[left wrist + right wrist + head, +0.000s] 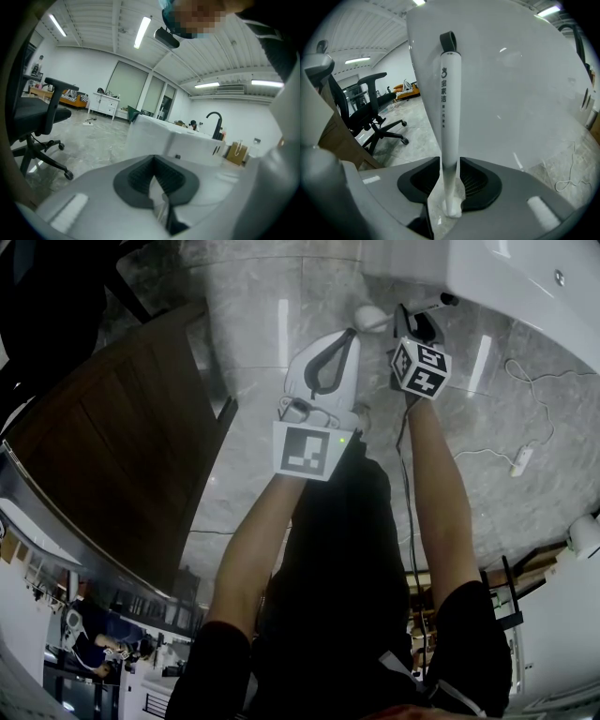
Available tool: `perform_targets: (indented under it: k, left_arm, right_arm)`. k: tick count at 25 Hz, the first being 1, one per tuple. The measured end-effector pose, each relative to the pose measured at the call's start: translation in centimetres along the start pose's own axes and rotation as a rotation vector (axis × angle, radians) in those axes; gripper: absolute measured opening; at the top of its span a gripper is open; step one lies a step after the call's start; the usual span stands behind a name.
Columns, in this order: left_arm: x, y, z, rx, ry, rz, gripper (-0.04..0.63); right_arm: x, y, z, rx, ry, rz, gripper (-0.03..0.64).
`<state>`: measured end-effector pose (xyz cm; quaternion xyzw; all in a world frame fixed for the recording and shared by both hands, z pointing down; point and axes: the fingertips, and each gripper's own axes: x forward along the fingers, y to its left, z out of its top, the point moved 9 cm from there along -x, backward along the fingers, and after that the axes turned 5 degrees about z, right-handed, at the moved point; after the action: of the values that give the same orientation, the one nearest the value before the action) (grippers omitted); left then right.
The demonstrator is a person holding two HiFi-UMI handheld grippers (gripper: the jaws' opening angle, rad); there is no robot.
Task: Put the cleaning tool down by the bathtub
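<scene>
Right gripper view, cleaning tool (450, 112) between parted claw (450, 165)

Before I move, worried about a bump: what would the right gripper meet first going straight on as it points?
The cleaning tool's handle, between the right gripper's fingers; right behind that, probably the bathtub wall, depth unclear.

Gloss on tub and floor, matt on the gripper

The white bathtub wall (511, 93) is glossy; in front of it the white plastic cleaning-tool handle (450, 117) is smooth, with a matt black loop (448, 41) on top. Beside the bathtub the grey marble-look floor (253, 324) is polished, and farther off the brown wooden tabletop (122, 456) looks satin. The right gripper (450, 164) has a matt grey plastic shell and black ribbed pads (477, 180).
</scene>
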<state>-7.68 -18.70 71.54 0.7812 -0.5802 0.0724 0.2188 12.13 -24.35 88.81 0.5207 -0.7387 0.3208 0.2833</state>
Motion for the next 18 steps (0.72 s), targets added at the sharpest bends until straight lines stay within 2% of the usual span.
perform_targets:
  k: [12,15,18]
  left_arm:
    - [-1.4,-1.2,1.3,0.009,-0.006,0.007,0.006]
    - [-2.1,-1.7,1.8,0.006,-0.004,0.016,0.006]
    - [-2.9,-2.4,2.5,0.007,-0.007,0.012,0.006]
  right_arm:
    - [-2.8,0.0,-0.2,0.01,0.005,-0.016,0.135]
    - [-4.2,0.1,-0.3,0.014,0.011,-0.027,0.105]
    - [-5.8,0.2,-0.4,0.033,0.02,-0.036,0.03]
